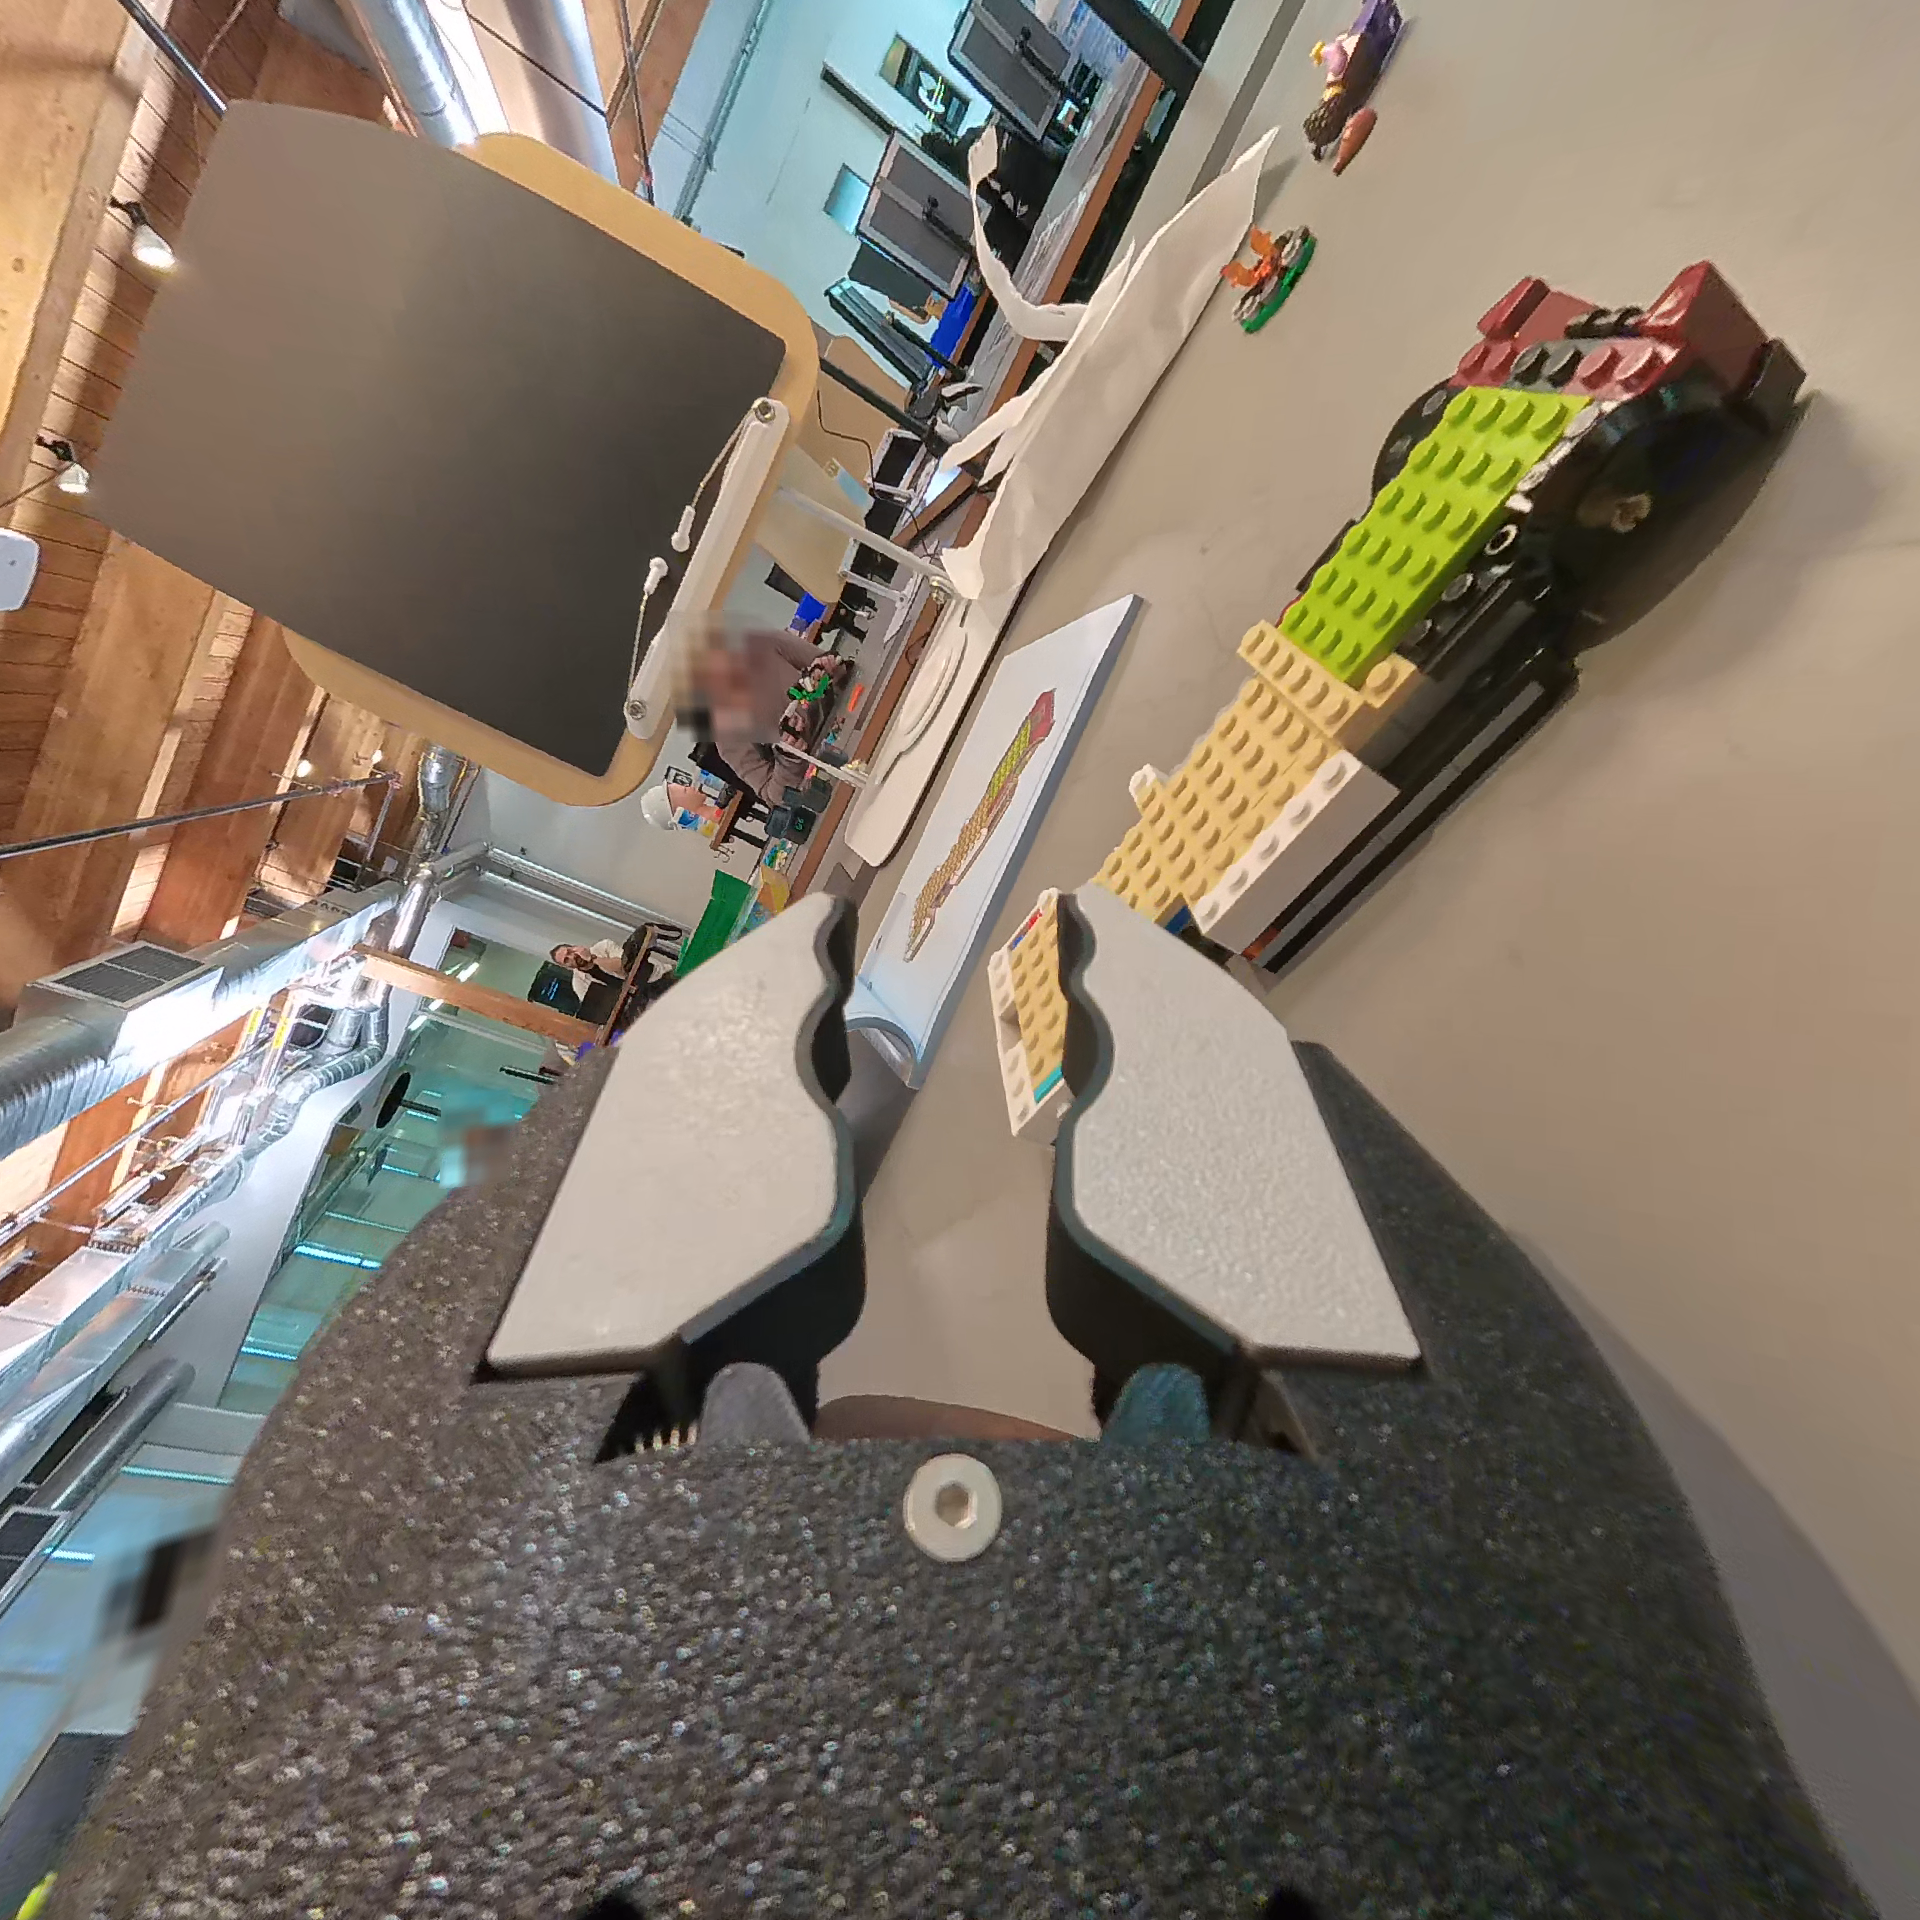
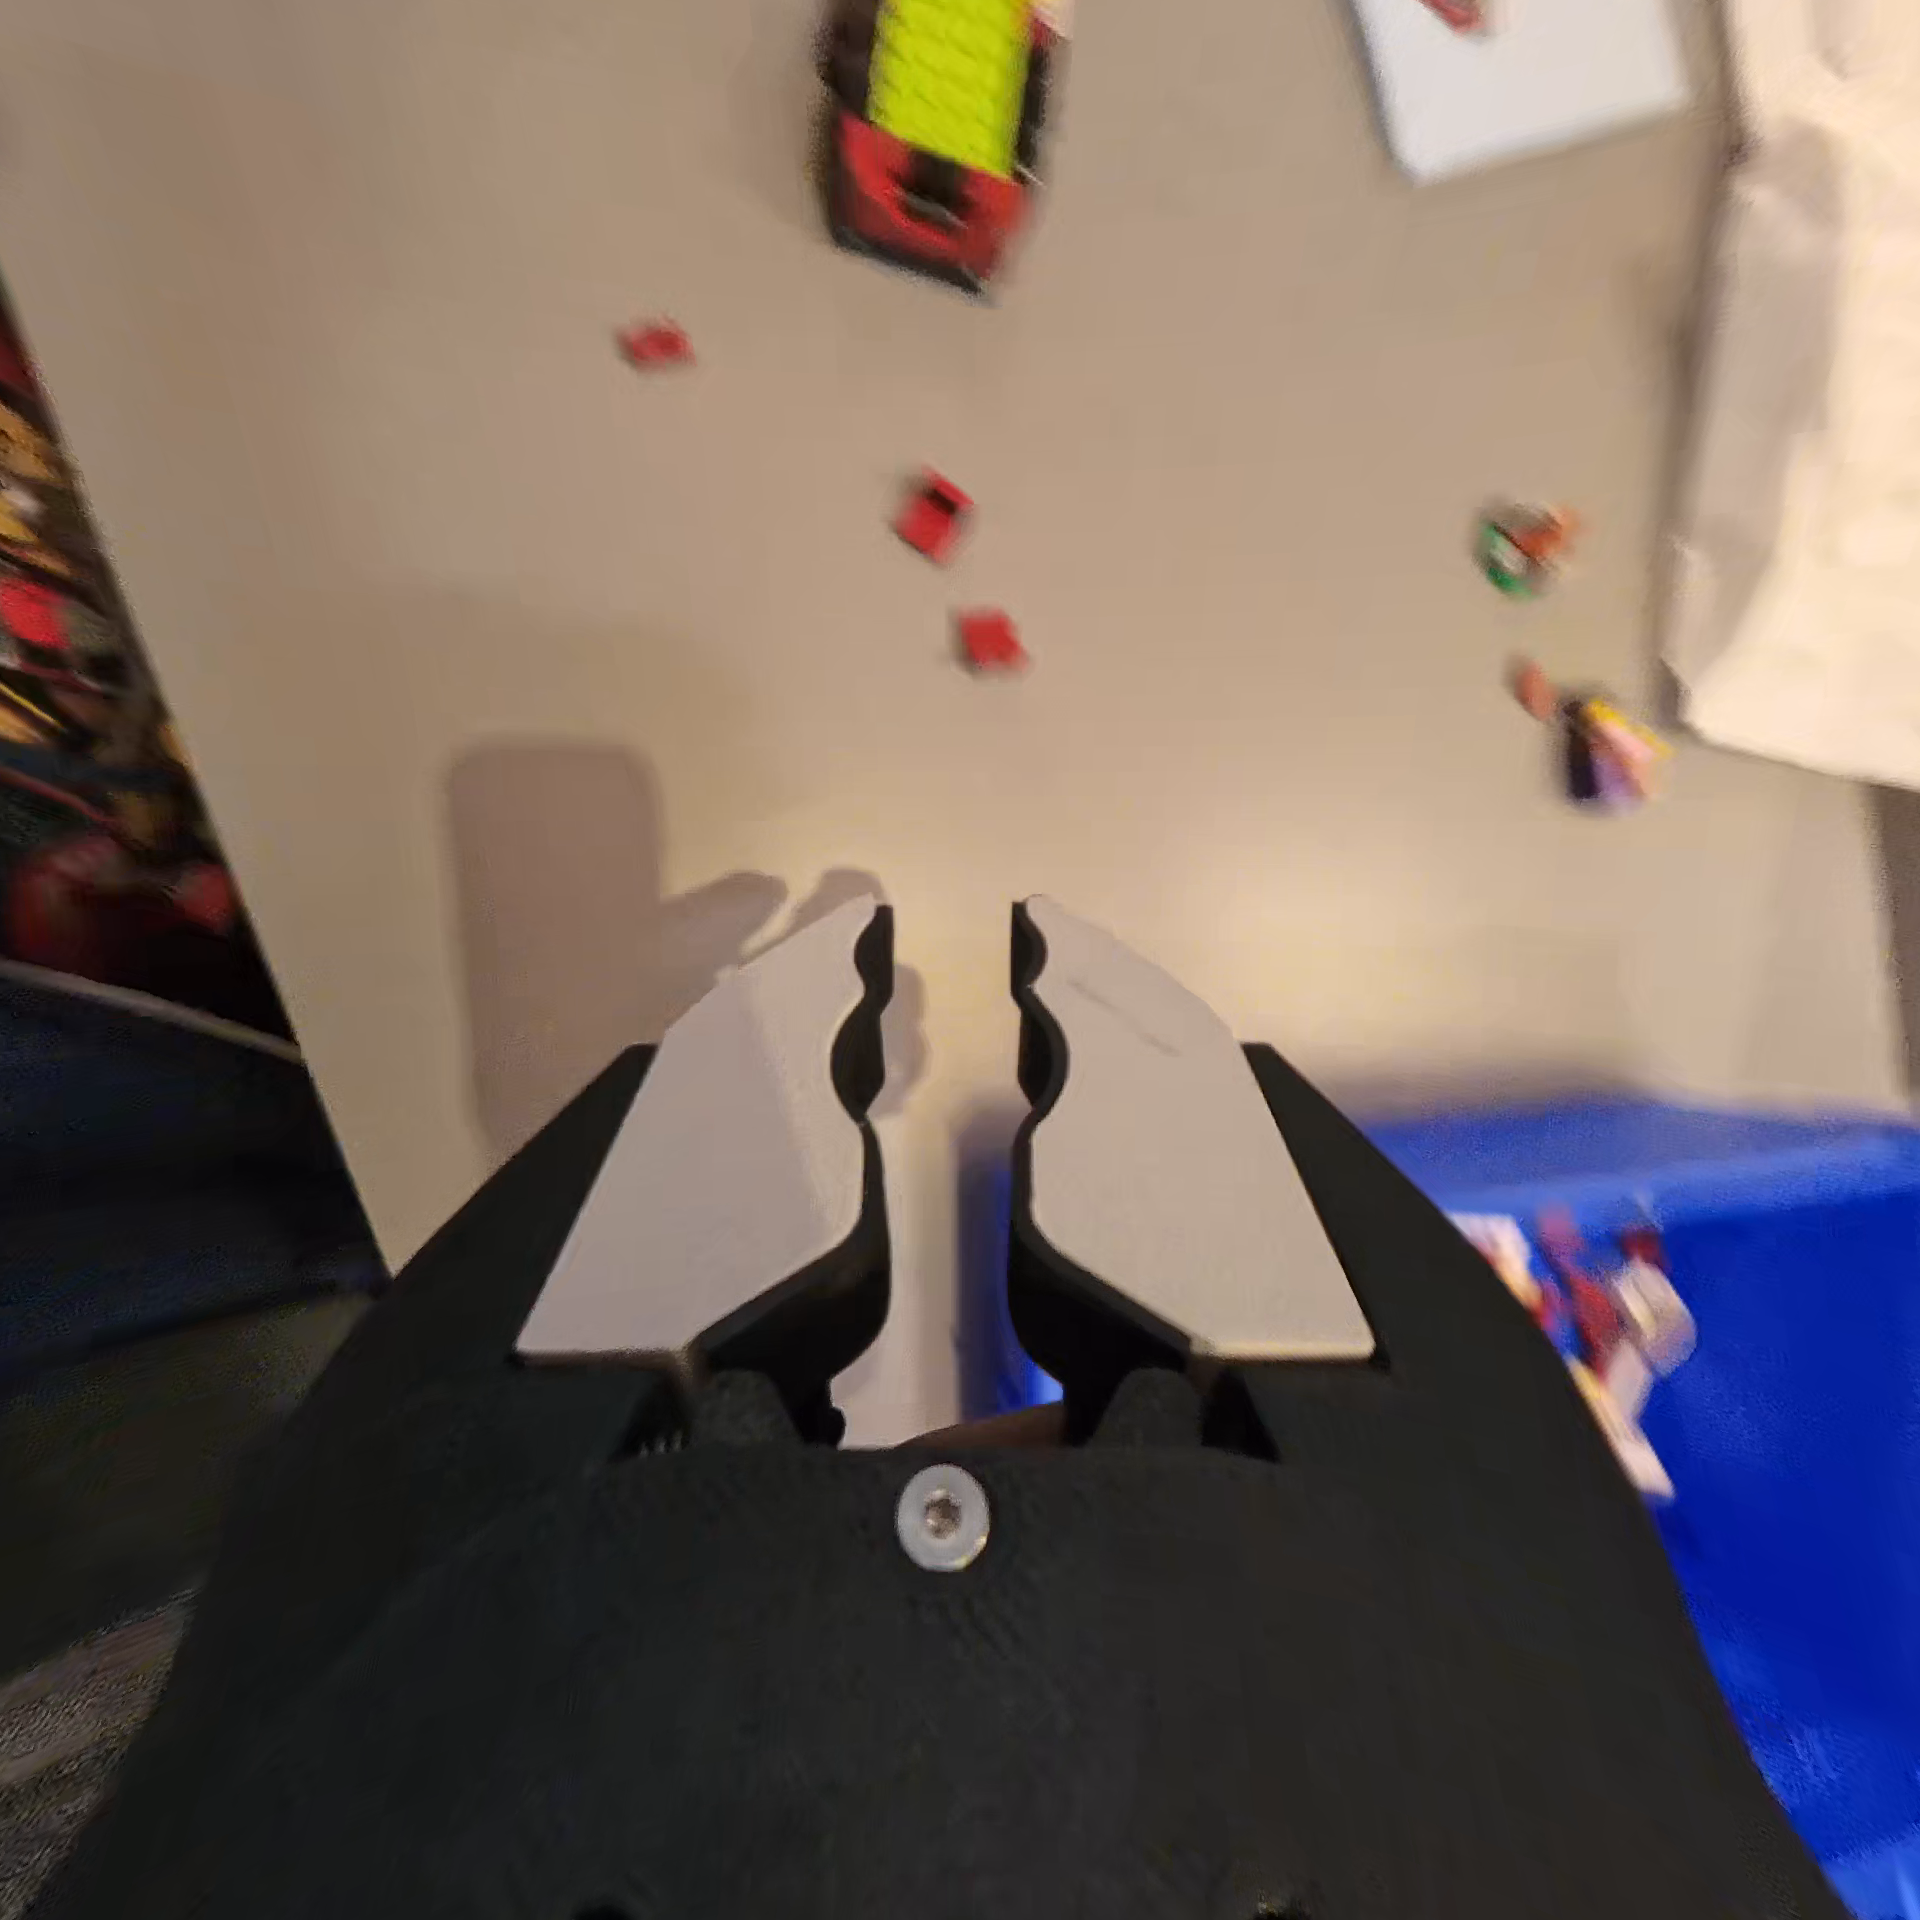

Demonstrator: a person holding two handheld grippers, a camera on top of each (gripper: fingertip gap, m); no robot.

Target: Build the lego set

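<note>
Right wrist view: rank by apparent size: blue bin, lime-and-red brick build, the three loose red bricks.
1. Blue bin, largest, though nearest the camera.
2. Lime-and-red brick build, cut off by the top edge.
3. Loose red bricks: alike, too blurred to rank.

Bare table (image 2: 1195, 644) ahead — scattered red bricks (image 2: 933, 511)

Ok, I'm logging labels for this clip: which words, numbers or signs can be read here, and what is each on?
No text here is legible enough to quote.
Open white instruction booklet on the grey table: only a printed picture of a brick model, no words legible.
Small dark box with a green lit display, far off: too small to read.
Multicoloured sticker on the blue plastic bin: blurred.
</note>
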